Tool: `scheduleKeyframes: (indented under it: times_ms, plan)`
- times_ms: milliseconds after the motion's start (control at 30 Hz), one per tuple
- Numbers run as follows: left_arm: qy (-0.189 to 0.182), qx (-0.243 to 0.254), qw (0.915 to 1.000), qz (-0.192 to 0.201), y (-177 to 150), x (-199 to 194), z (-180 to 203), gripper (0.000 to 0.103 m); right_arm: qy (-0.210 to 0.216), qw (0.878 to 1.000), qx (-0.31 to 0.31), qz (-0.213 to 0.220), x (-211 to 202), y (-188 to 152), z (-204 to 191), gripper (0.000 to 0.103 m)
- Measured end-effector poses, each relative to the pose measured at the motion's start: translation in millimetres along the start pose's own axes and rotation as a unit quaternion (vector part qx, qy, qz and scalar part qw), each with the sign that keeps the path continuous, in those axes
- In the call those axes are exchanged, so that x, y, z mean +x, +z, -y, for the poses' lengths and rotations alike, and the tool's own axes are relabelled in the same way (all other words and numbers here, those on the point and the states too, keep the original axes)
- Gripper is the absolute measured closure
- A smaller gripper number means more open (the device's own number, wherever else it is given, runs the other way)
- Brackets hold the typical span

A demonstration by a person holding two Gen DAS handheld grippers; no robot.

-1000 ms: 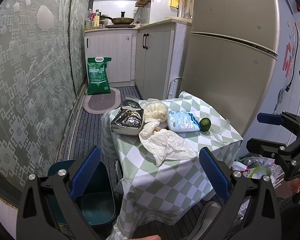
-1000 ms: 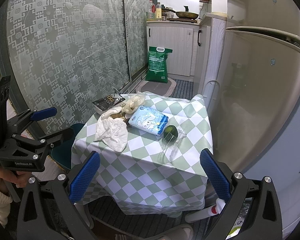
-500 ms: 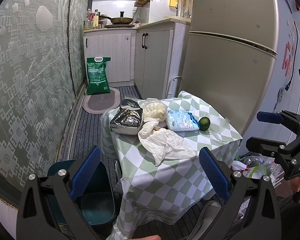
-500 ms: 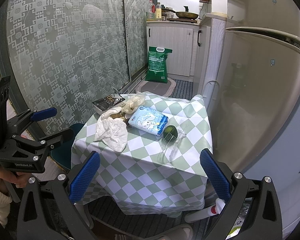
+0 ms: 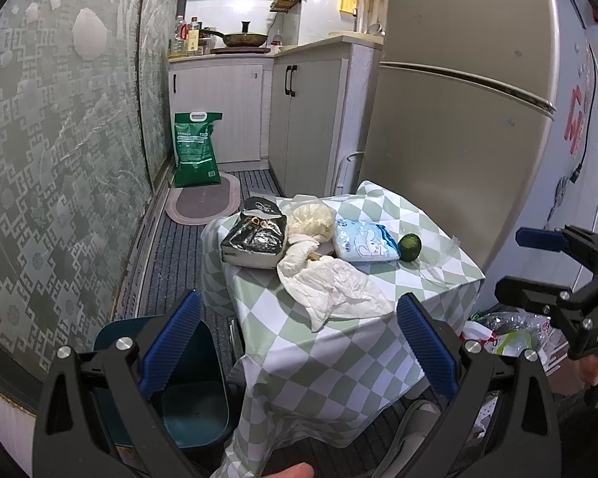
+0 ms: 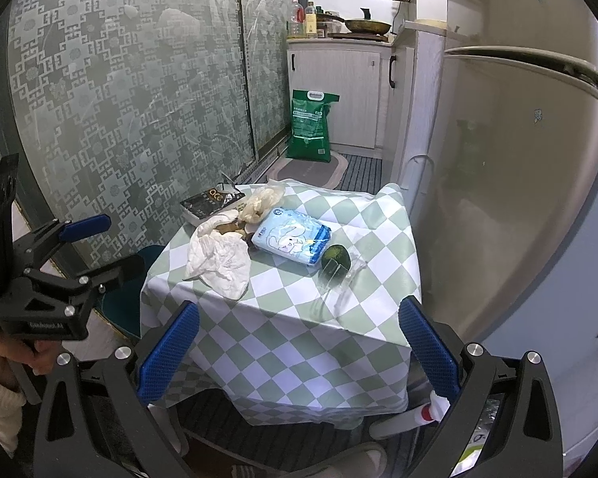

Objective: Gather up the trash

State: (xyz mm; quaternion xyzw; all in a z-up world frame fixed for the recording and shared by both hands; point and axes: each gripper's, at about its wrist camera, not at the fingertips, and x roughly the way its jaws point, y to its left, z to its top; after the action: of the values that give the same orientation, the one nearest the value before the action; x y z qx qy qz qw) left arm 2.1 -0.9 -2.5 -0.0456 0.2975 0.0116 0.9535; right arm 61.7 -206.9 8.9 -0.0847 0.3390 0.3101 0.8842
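Ahead of my jaws I see a fridge [image 5: 458, 127] at right, a green sack [image 5: 195, 149] standing by the white cabinets [image 5: 223, 107], an oval mat [image 5: 203, 203] just before it, and a pan [image 6: 368, 24] on the counter above.

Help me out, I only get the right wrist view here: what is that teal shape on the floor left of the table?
Observer: It's a teal bin on the floor with its top open. The part of its inside that shows looks empty.
Reviewer: Any trash off the table?
Observer: Yes, a heap of plastic bags lies on the floor on the table's fridge side.
Reviewer: And the black packet at the back?
Observer: In the left wrist view, the black packet shows crumpled silver foil at its open end.
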Motion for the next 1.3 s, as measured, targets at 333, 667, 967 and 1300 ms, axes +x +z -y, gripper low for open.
scheduleKeyframes:
  times_ms: [333,667,967,1300]
  plan:
    - [-0.013,-0.033,0.9990,-0.026,0.3,22.5,-7.6,0.023,0.003,1.000,0.023,0.003,-2.5,0.6,8.8,0.004]
    - [-0.037,-0.080,0.9926,-0.083,5.0,60.2,-3.9,0.038,0.014,0.999,0.042,0.002,-9.3,-5.3,24.0,0.004]
    - [-0.032,-0.091,0.9879,-0.121,4.7,79.7,-4.4,0.054,0.030,0.997,0.064,0.013,-15.3,-5.3,37.4,0.005]
    - [-0.040,-0.093,0.9858,-0.134,6.8,89.7,-11.6,0.087,0.034,0.997,0.075,-0.013,17.6,3.3,28.9,0.024]
